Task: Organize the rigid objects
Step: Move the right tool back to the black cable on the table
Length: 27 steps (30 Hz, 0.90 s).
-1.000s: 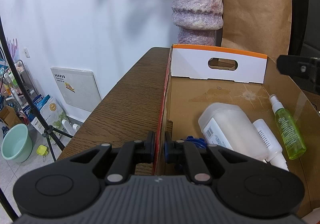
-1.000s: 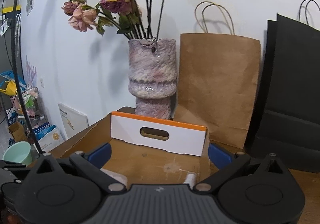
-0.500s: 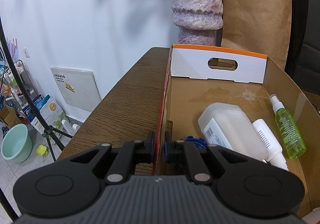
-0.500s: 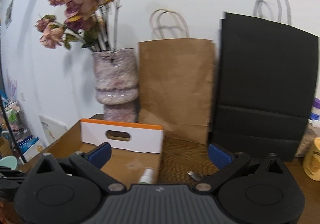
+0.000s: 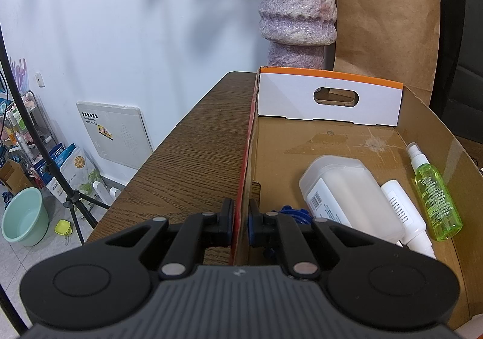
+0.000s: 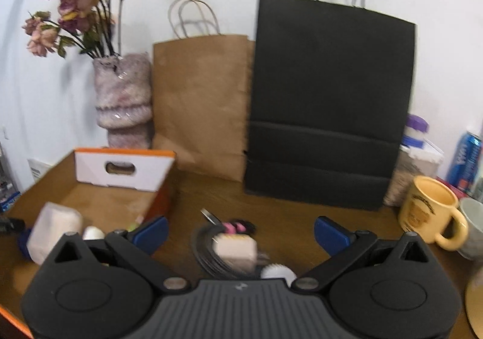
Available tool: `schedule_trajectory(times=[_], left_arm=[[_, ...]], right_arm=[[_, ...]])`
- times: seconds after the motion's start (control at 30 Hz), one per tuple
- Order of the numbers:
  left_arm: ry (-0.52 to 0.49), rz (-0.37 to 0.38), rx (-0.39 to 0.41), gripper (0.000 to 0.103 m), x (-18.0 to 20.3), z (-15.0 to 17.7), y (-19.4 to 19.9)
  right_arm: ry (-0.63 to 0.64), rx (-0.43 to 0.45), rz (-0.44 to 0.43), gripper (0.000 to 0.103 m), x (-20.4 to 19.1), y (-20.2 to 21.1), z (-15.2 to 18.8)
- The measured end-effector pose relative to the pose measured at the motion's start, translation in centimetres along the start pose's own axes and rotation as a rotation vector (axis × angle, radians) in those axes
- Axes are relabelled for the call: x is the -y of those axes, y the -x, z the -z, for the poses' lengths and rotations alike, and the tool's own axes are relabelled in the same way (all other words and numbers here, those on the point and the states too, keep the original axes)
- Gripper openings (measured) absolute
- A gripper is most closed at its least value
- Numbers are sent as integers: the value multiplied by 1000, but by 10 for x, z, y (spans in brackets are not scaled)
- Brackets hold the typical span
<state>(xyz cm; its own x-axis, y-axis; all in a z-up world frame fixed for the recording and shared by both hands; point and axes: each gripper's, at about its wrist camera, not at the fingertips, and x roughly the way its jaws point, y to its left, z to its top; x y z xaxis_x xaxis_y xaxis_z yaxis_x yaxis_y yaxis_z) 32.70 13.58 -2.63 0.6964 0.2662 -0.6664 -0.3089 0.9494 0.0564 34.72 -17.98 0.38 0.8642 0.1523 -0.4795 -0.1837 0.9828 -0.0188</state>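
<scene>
An open cardboard box point(image 5: 332, 139) lies on the wooden table. Inside it are a white jug point(image 5: 347, 191), a slim white bottle point(image 5: 404, 212), a green spray bottle point(image 5: 434, 197) and a blue object point(image 5: 292, 212) partly hidden. My left gripper point(image 5: 240, 224) is shut on the box's left wall point(image 5: 246, 157). My right gripper point(image 6: 241, 231) is open and empty above the table, over a white charger point(image 6: 234, 248) on a coiled black cable point(image 6: 205, 254), next to a pink and black item point(image 6: 238, 225) and a white round object point(image 6: 277, 274). The box point(image 6: 90, 200) shows at its left.
A purple vase point(image 5: 297, 6) with dried flowers, a brown paper bag point(image 6: 200, 103) and a black paper bag point(image 6: 329, 103) stand at the table's back. A yellow mug point(image 6: 428, 212), a white cup point(image 6: 474, 227) and a blue can point(image 6: 466, 160) stand at right. The table's left edge point(image 5: 157, 157) drops to the floor.
My right gripper has swung right, away from the box, and now faces the cable and charger on the table. My left gripper has stayed shut on the box wall.
</scene>
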Motion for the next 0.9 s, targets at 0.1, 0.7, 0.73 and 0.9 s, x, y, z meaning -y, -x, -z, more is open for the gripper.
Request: schedule_trajectory(times=[0.1, 0.7, 0.73, 0.9], left_arm=[[1, 0, 0, 10, 0, 0, 0], [1, 0, 0, 10, 0, 0, 0], [0, 0, 0, 10, 0, 0, 0], [0, 0, 0, 10, 0, 0, 0]], right_arm=[[0, -25, 29, 103, 13, 6, 13], [-7, -186, 9, 103, 13, 39, 94], [-8, -190, 10, 103, 12, 40, 97], [-31, -216, -15, 85, 8, 39, 107]])
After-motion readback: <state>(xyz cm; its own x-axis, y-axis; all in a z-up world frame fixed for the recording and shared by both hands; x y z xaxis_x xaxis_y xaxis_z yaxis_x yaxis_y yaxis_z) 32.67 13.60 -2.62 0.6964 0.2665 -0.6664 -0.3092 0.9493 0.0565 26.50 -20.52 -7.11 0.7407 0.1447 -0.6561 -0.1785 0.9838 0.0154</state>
